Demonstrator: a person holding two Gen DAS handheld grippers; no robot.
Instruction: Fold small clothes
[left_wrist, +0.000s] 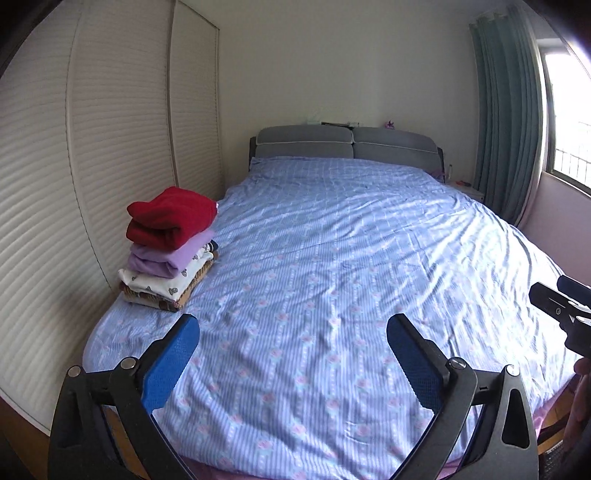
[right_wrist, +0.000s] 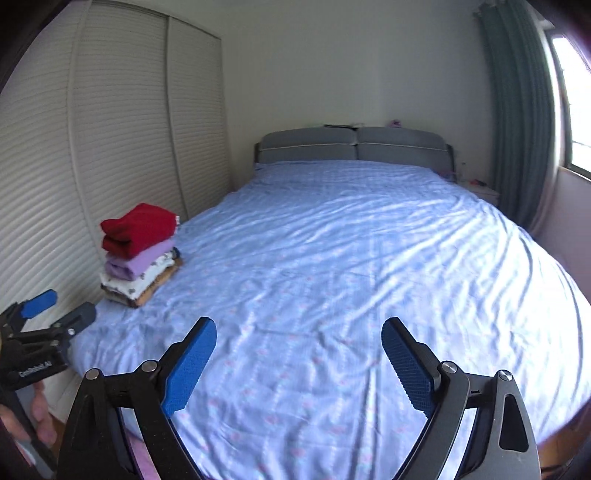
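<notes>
A stack of folded small clothes (left_wrist: 170, 251) sits on the bed's left side near the foot, a red top uppermost, then a lilac one, a white patterned one and brown ones; the right wrist view shows the stack (right_wrist: 138, 254) too. My left gripper (left_wrist: 293, 325) hovers above the foot of the bed, jaws wide open, nothing between its blue pads. The right gripper (right_wrist: 299, 328) is likewise open and empty over the bed's near end. Its tip (left_wrist: 557, 295) shows at the right edge of the left wrist view, and the left gripper (right_wrist: 59, 306) appears at the lower left of the right wrist view, held by a hand (right_wrist: 37, 417).
The bed (left_wrist: 351, 258) has a wrinkled blue flowered cover and a grey headboard (left_wrist: 347, 144). A white slatted wardrobe (left_wrist: 92, 147) runs along the left. A green curtain (left_wrist: 509, 122), a window and a small white bedside table (left_wrist: 469, 188) stand at the right.
</notes>
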